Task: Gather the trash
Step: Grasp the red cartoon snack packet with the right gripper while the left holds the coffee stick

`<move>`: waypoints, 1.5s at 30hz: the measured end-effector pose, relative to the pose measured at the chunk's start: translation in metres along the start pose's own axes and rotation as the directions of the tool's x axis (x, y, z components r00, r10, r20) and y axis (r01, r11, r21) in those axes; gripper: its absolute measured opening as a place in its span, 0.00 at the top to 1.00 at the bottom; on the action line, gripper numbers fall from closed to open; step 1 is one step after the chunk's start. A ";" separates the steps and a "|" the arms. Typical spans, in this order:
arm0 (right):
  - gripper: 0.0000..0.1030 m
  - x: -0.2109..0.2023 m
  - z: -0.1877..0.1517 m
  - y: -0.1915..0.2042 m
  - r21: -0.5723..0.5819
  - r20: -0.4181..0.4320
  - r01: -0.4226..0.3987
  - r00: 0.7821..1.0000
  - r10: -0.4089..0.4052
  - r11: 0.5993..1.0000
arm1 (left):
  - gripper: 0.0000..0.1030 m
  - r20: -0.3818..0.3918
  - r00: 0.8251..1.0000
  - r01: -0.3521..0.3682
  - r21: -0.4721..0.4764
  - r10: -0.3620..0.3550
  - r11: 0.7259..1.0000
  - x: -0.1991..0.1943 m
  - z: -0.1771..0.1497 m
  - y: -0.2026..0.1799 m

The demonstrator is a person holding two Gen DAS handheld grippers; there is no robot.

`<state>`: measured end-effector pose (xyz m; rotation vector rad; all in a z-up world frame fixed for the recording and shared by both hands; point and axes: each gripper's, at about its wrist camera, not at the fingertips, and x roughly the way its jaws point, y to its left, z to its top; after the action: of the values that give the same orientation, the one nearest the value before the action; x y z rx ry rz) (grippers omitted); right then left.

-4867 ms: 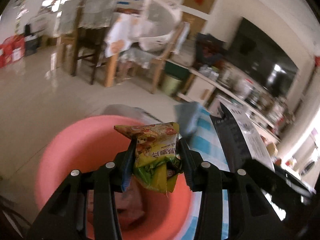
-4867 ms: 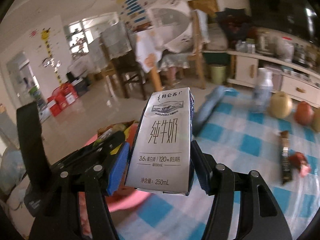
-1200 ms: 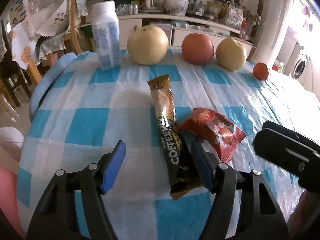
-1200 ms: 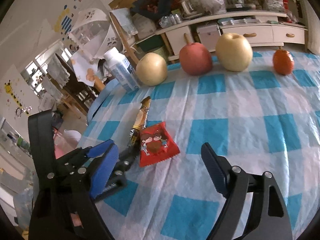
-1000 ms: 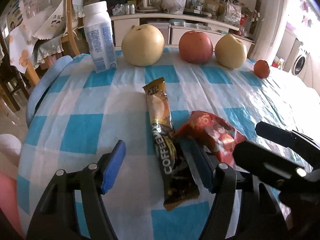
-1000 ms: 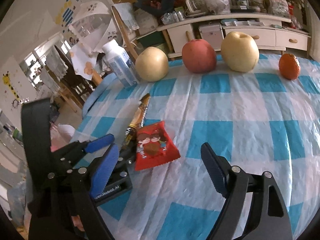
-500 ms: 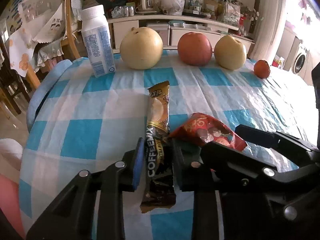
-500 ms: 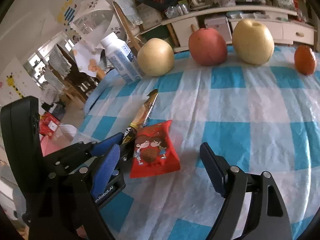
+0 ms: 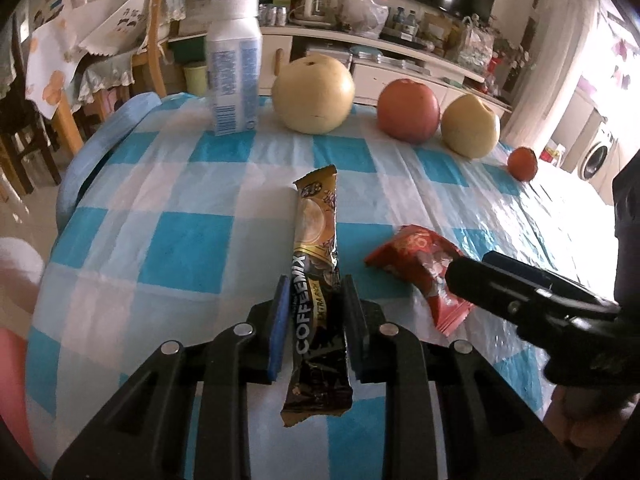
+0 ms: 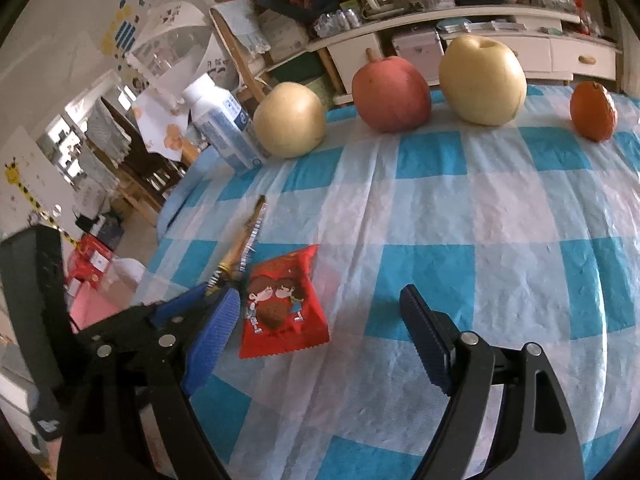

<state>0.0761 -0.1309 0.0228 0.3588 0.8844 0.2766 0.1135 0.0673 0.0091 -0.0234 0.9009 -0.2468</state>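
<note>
The left hand-held gripper (image 9: 312,300) is closed narrowly on the coffee sachet (image 9: 316,280), its blue pads (image 9: 280,320) pressing both long edges; the sachet reads "COFFEEMIX" and, smaller, "EXTRA RICH". Its jaws have just been closing, with the sachet between them. The sachet's far end lies over the surface (image 9: 192,248), a blue-and-white checked cloth.

Just right of the sachet lies the red snack packet (image 10: 282,300), printed with two cartoon children; its writing cannot be read. The right hand-held gripper (image 10: 320,320) stands wide, holding nothing, its fingers either side of the packet's near end and clear of it.

Beyond the sachet, along the surface's far edge, stands a row: a white bottle (image 9: 234,64) with a blue label too small to read, then to its right a pale pear (image 9: 314,94), a red apple (image 9: 408,110), a second pale pear (image 9: 470,126) and a small orange fruit (image 9: 522,164).

Left of the sachet, below the surface's edge, a pink basin (image 9: 12,364) shows partly.
</note>
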 end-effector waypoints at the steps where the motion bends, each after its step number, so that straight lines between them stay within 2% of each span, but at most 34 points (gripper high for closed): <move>1: 0.21 0.001 -0.001 0.003 -0.017 -0.003 0.008 1.000 -0.009 1.000 | 0.74 0.003 1.000 -0.005 -0.003 0.005 1.000 -0.002 0.000 0.002; 9: 0.21 0.009 -0.004 0.016 -0.054 -0.014 -0.006 1.000 0.005 0.999 | 0.74 0.037 0.999 -0.003 -0.041 0.005 0.999 -0.015 0.000 0.014; 14: 0.22 0.013 -0.004 0.025 -0.099 -0.013 0.041 0.999 -0.043 0.994 | 0.74 0.054 0.999 0.013 -0.056 -0.010 0.998 -0.019 -0.001 0.014; 16: 0.29 0.016 -0.005 0.032 -0.142 -0.016 0.088 0.996 -0.091 0.986 | 0.74 0.058 0.998 0.019 -0.066 -0.015 0.998 -0.021 -0.003 0.017; 18: 0.45 0.018 -0.006 0.038 -0.182 -0.018 0.129 0.991 -0.134 0.975 | 0.74 0.064 0.998 0.019 -0.071 -0.015 0.997 -0.023 -0.003 0.019; 19: 0.48 0.019 -0.007 0.039 -0.196 -0.017 0.145 0.988 -0.151 0.970 | 0.74 0.067 0.998 0.020 -0.073 -0.015 0.997 -0.024 -0.003 0.020; 26: 0.49 0.013 -0.009 0.043 -0.220 0.005 0.161 0.987 -0.163 0.962 | 0.74 0.088 0.996 0.027 -0.082 -0.019 0.996 -0.030 -0.004 0.022; 35: 0.52 -0.012 0.000 0.035 -0.163 0.061 0.146 0.989 -0.138 0.976 | 0.74 0.117 0.993 0.043 -0.076 -0.034 0.996 -0.043 -0.010 0.019; 45: 0.53 -0.033 -0.006 0.037 -0.200 0.096 0.175 0.983 -0.159 0.964 | 0.74 0.149 0.987 0.078 -0.102 -0.062 0.992 -0.062 -0.021 0.020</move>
<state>0.0483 -0.1093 0.0578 0.0995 0.7941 0.1949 0.0637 0.1021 0.0417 -0.1710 0.7681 -0.2585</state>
